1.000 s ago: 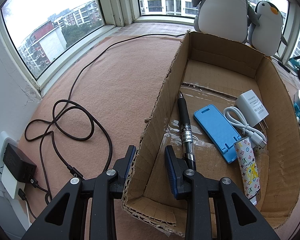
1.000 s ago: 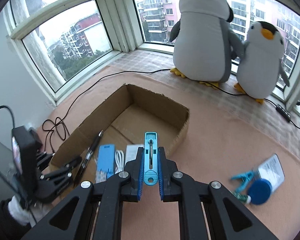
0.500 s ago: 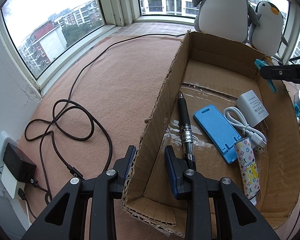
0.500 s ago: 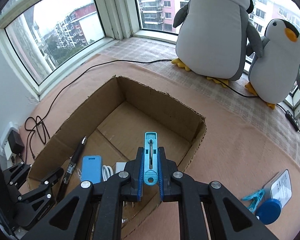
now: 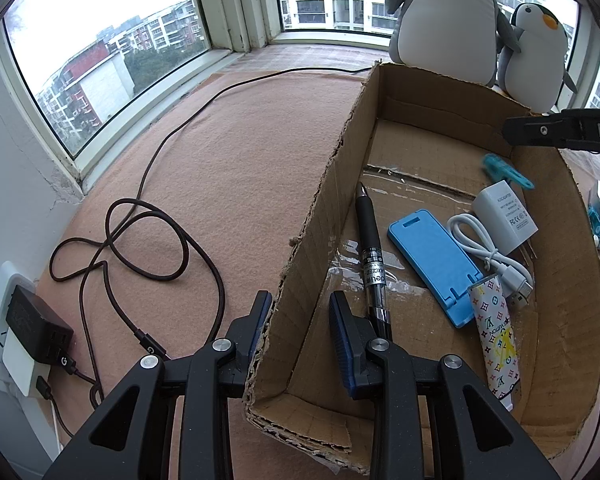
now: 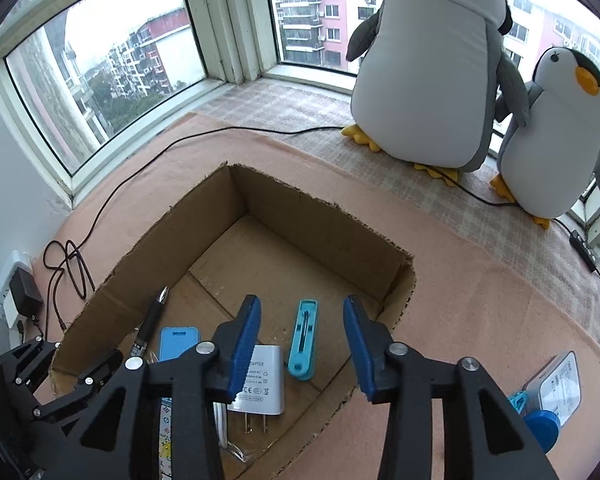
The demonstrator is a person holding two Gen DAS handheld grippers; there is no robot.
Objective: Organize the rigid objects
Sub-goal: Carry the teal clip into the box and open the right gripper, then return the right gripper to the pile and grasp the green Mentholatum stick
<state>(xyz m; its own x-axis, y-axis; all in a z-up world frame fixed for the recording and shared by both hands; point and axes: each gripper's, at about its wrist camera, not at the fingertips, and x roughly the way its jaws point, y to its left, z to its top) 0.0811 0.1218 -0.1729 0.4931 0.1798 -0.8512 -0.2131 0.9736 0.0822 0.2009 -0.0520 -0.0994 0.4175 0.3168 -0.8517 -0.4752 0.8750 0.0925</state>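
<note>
An open cardboard box (image 5: pixel 456 92) (image 6: pixel 320 220) lies on the pink mat. Inside it lie a black pen (image 5: pixel 370 240) (image 6: pixel 150 322), a blue phone stand (image 5: pixel 434 258) (image 6: pixel 178 340), a white charger (image 5: pixel 504 216) (image 6: pixel 260 380) with a white cable (image 5: pixel 488 252), a patterned tube (image 5: pixel 496 336) and a teal clip (image 5: pixel 506 170) (image 6: pixel 303 338). My left gripper (image 5: pixel 300 304) straddles the box's near left wall, one finger inside and one outside, with space beside the cardboard. My right gripper (image 6: pixel 302 344) is open and empty above the teal clip.
Two plush penguins (image 6: pixel 432 64) (image 6: pixel 552 136) stand by the window behind the box. A dark cable (image 5: pixel 148 236) and plugged adapter (image 5: pixel 32 328) lie left of the box. A blue cap (image 6: pixel 542 430), a white card (image 6: pixel 560 380) and a teal clip lie right of it.
My right gripper moved over the box, opened and let go of the teal clip, which now lies on the box floor. My left gripper has not moved.
</note>
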